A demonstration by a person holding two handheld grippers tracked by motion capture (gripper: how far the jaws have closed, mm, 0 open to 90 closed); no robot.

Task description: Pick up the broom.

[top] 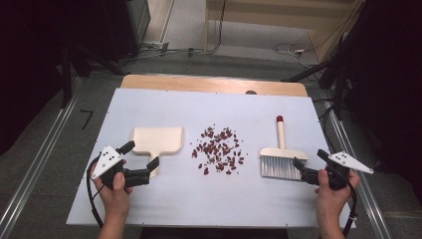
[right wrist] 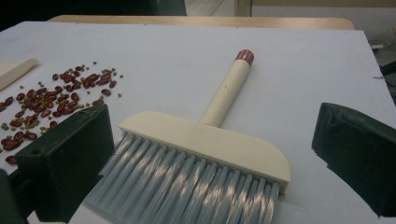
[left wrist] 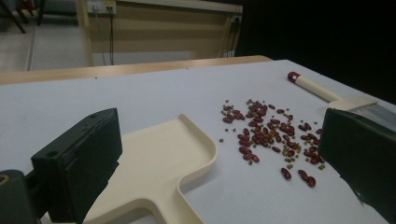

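Bench (top: 209,204) covered in white, seen from above, with your two hands entering from the near edge. At the left, your left tongs (top: 142,159) are spread wide and grasp nothing; their jaws sit either side of the handle of a cream dustpan (top: 157,140), which lies flat on the bench. In the middle lies a loose scatter of red beans (top: 219,149), apart from both tools. At the right, a cream hand brush (top: 281,154) lies flat, grey bristles toward you, red-tipped handle pointing away. Your right tongs (top: 311,163) are released too, just beside the bristles.
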